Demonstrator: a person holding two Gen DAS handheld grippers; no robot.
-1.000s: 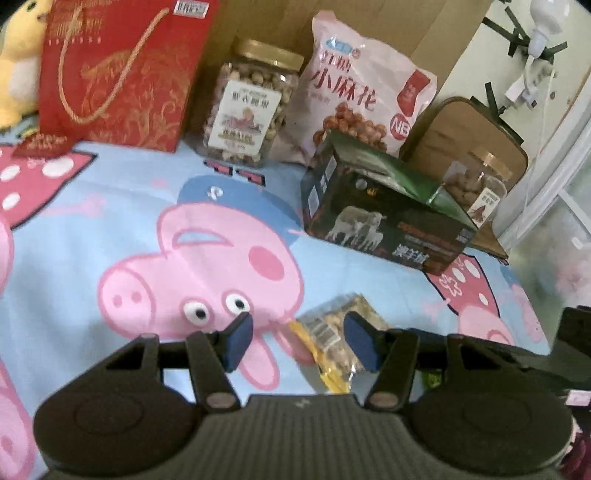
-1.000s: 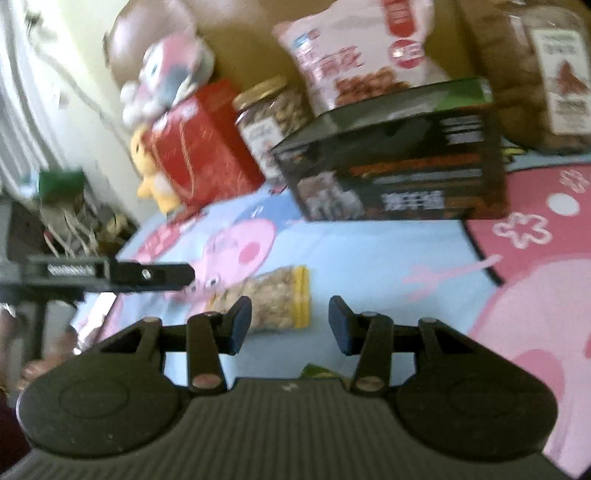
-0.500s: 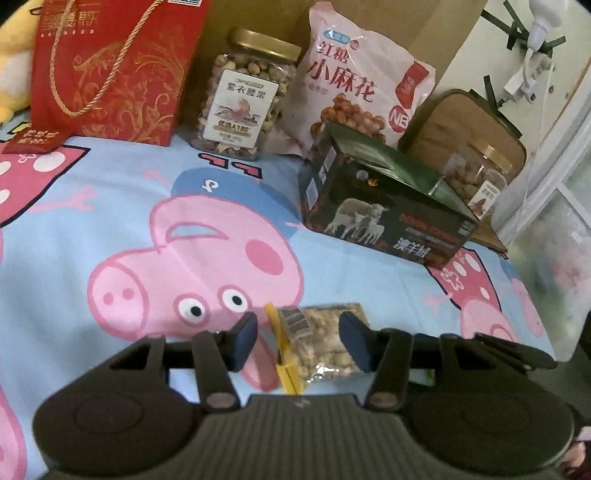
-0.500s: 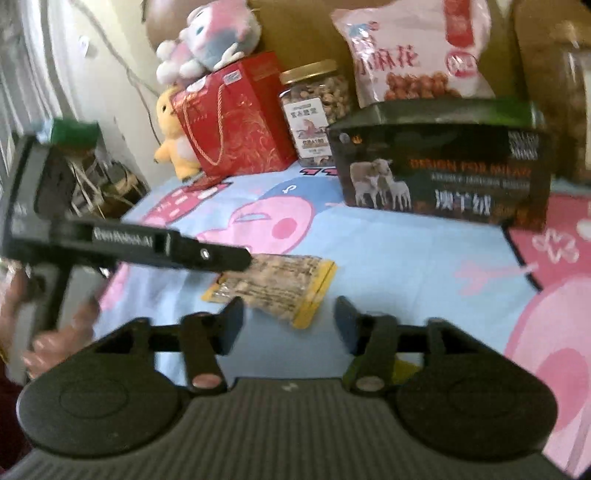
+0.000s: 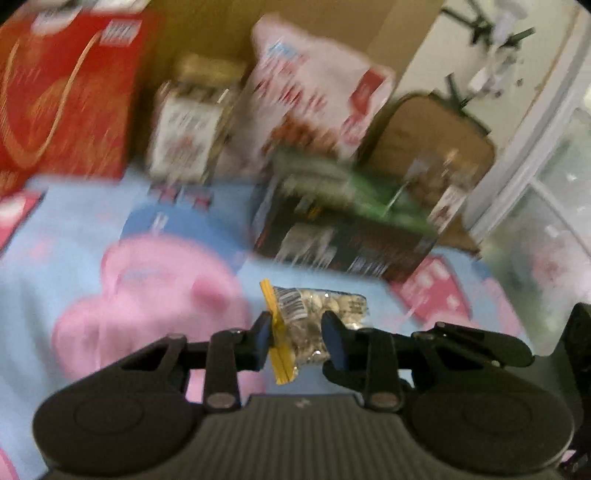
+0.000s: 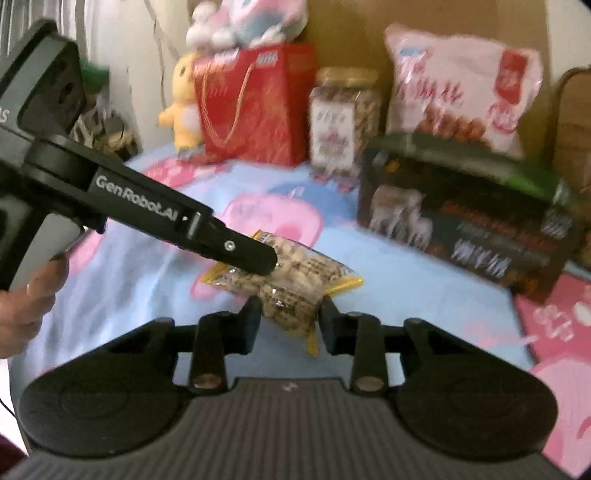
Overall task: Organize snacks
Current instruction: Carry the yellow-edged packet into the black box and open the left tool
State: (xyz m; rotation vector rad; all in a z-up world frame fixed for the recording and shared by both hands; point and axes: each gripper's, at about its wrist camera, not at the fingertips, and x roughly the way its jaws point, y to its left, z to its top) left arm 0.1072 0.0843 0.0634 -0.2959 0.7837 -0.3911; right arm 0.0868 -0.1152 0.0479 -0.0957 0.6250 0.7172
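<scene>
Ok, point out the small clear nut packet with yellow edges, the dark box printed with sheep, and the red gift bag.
Small clear nut packet with yellow edges (image 6: 295, 280): right wrist view, its middle.
Dark box printed with sheep (image 6: 476, 229): right wrist view, front face.
Red gift bag (image 6: 255, 107): right wrist view, front panel.

One clear nut packet (image 6: 291, 280) is counted in front of the dark box (image 6: 469, 225), of which there is one. Behind the box, two nut jars (image 6: 345, 122) (image 5: 443, 181), one pink snack bag (image 6: 461, 88) and one red gift bag (image 6: 251, 107) are counted. Two plush toys (image 6: 183, 99) (image 6: 251, 18) are seen beyond.
</scene>
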